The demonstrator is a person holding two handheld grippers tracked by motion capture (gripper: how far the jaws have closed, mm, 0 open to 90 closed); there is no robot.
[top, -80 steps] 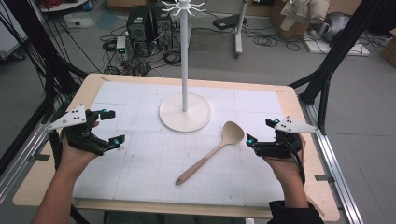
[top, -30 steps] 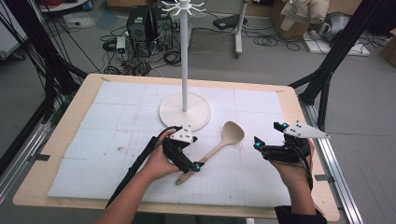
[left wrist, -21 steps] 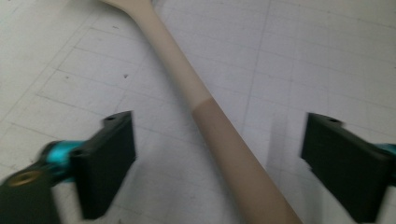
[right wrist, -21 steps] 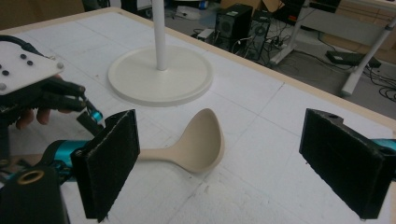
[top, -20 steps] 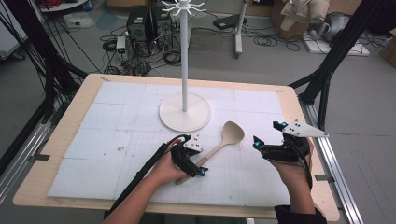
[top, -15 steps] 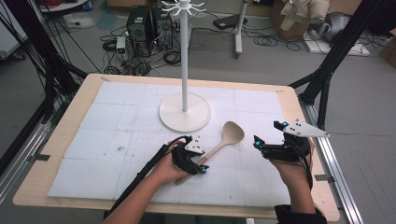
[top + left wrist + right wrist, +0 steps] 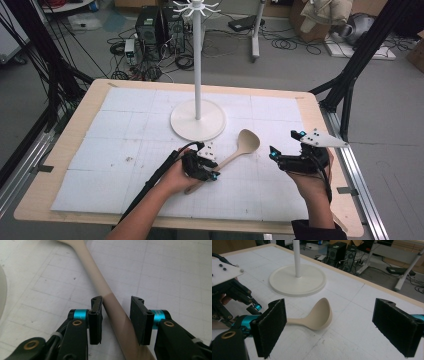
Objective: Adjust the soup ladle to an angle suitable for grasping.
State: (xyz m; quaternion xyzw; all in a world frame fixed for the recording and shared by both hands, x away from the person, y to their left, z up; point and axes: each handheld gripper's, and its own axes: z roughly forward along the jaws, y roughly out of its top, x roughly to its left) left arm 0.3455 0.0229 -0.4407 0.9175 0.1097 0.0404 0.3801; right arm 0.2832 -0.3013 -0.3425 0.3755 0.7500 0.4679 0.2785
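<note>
Left gripper closing around a spoon handle on the padded table.

High view: the long beige wooden spoon (image 7: 231, 158) lies on the white gridded table mat (image 7: 100, 150), bowl near the white round-based hook stand (image 7: 198, 119); the left gripper (image 7: 204, 169) sits at its handle, the right gripper (image 7: 278, 156) apart.
Left gripper view: the black jaws have just been closing, the handle (image 7: 110, 302) between them, one pad touching, the other just clear.
Right gripper view: jaws spread wide, empty; the spoon's bowl (image 7: 319, 315) holds nothing.
</note>
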